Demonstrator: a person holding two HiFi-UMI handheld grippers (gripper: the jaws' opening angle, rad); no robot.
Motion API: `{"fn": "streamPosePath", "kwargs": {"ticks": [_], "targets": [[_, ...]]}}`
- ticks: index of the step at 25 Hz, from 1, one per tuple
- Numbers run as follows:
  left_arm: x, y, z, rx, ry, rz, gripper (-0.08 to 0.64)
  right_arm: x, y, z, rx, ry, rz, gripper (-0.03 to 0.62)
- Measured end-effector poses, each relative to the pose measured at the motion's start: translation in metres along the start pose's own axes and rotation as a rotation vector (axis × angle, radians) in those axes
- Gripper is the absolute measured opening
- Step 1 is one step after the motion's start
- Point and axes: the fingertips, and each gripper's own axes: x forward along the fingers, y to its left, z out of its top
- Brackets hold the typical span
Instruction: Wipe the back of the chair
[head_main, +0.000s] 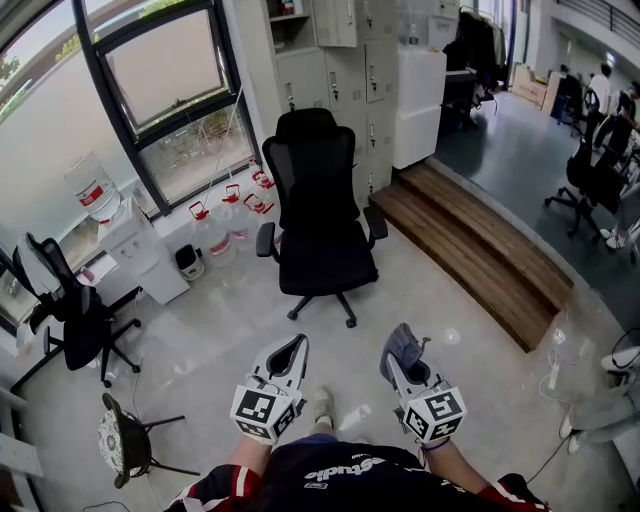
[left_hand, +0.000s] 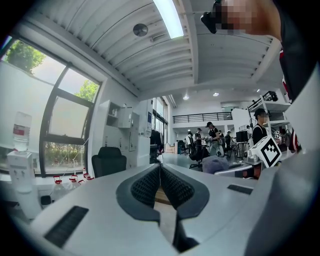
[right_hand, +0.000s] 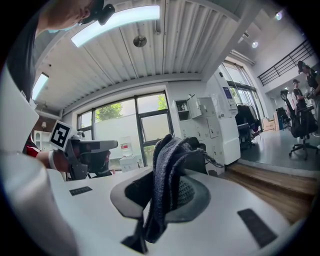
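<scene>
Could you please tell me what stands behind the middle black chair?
Pale lockers stand right behind the chair, with water jugs under the window beside them. Its backrest covers the lockers' lower part and anything low there.

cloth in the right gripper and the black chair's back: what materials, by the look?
The cloth: soft grey-blue knit or terry, matte; ribbed loops and a loose thread show. The chair back: matte black, probably mesh or fabric; too far to be sure.

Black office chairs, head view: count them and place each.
3. The centre chair faces the person; the left chair stands by the window; the right chair is at the far right edge. More may be hidden in the far office.
</scene>
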Motion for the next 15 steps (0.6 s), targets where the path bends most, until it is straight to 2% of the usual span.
{"fn": "streamPosePath", "kwargs": {"ticks": [7,15], "targets": [[0.051,0.054,-0.005,-0.027,-0.009,-0.013,0.025,0.065,-0.021,0.009,-0.013,0.029,-0.016,0.072],[0.113,0.168,0.010,-0.038,-0.039,0.002,0.025,0.193,-0.024,0.043,-0.069,0.029,0.013,0.072]]}}
